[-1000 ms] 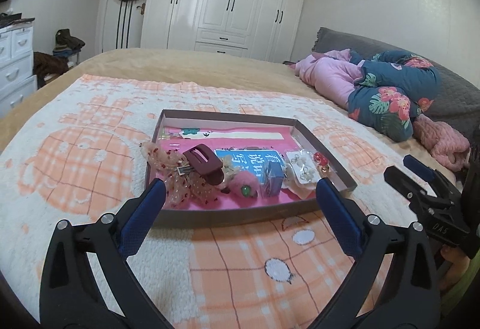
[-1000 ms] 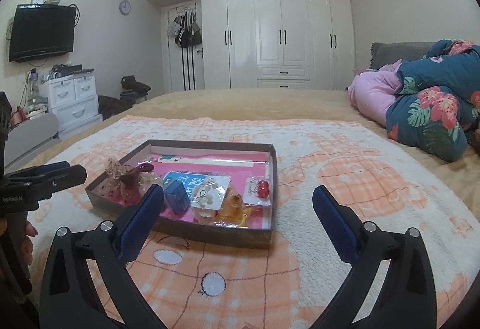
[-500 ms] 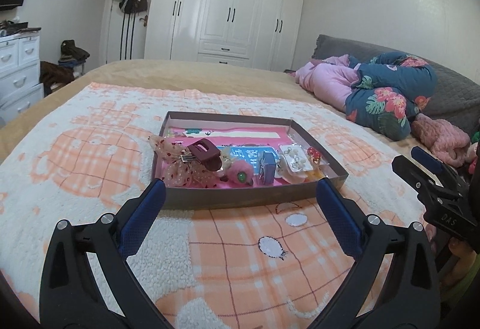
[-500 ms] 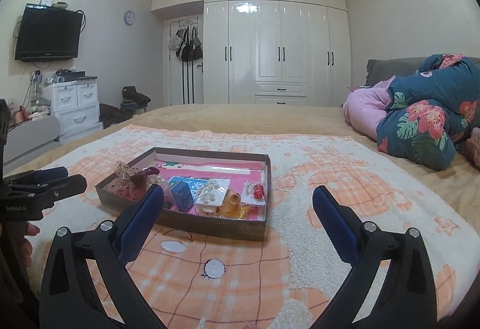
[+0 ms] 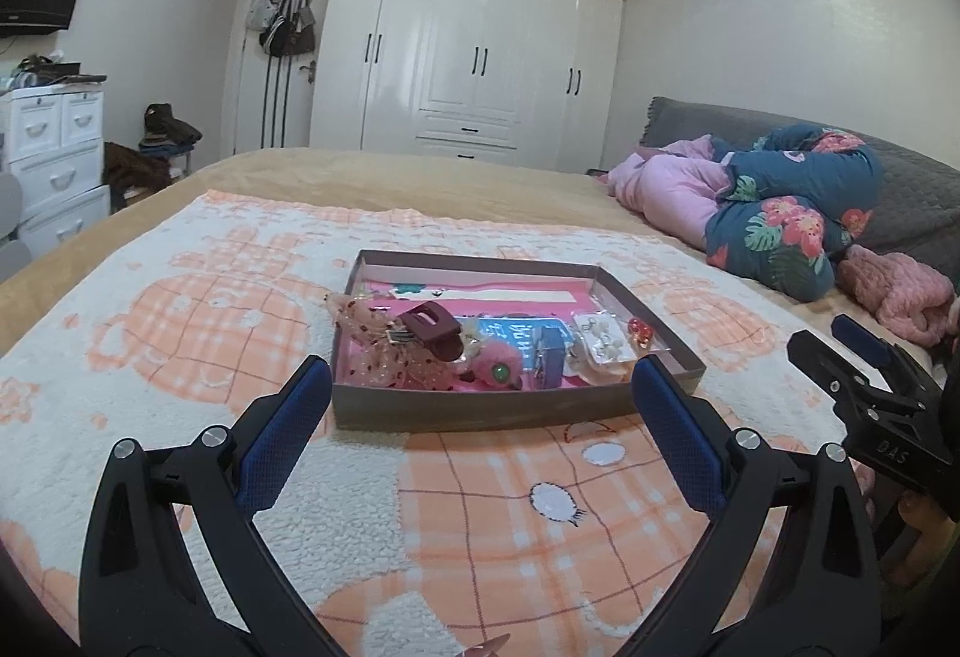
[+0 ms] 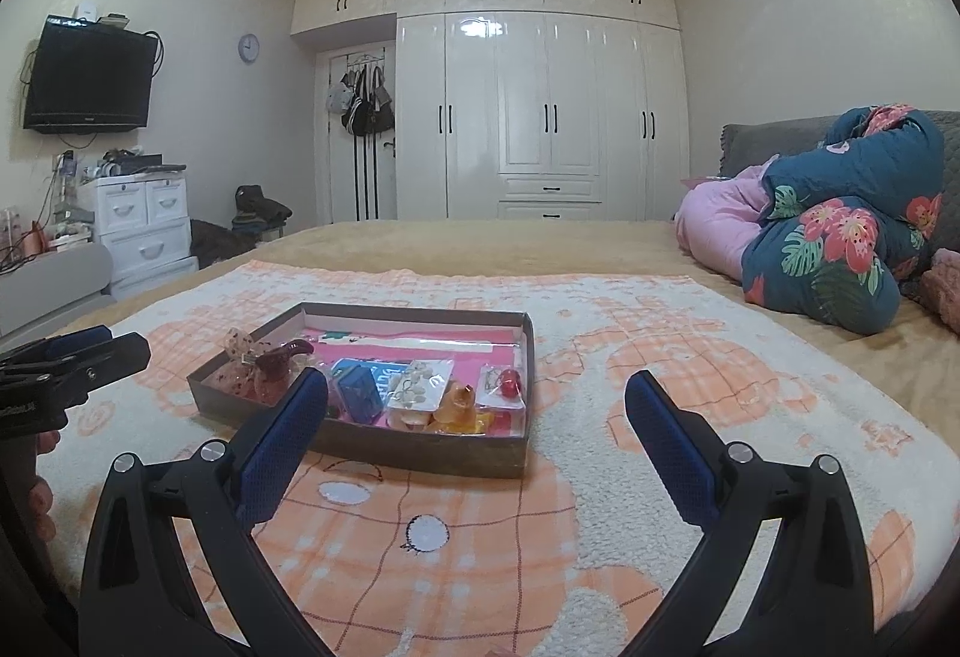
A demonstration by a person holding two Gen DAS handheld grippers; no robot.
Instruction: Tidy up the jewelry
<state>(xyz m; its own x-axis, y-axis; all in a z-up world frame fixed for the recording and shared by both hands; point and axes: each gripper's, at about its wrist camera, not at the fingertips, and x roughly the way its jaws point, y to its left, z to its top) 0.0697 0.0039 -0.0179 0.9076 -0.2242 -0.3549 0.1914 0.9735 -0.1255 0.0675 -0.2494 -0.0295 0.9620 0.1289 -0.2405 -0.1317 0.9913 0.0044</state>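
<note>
A shallow brown box [image 5: 420, 411] [image 6: 420, 450] with a pink lining sits on the orange-and-white blanket. It holds a maroon hair claw [image 5: 429, 330], a spotted bow [image 5: 384, 363], a pink pompom [image 5: 495, 366], a small blue box [image 5: 549, 357] [image 6: 358, 393], a card of earrings [image 5: 603, 342] [image 6: 417, 384], a red bead piece [image 5: 639, 331] [image 6: 509, 381] and a yellow item [image 6: 459, 405]. My left gripper [image 5: 480, 429] is open, back from the box's near wall. My right gripper [image 6: 474, 432] is open too, held off the box's near right corner. Both hold nothing.
The blanket [image 6: 660, 357] covers a tan bed. Folded quilts, pink and floral blue [image 6: 840, 237], lie at the right by a grey headboard. White wardrobes [image 6: 540, 117], a drawer unit [image 6: 144, 231] and a wall TV [image 6: 90, 81] stand beyond the bed.
Both grippers have drawn back and tilted up from the box, so it looks smaller and farther and more of the room shows. The jaws stayed open.
</note>
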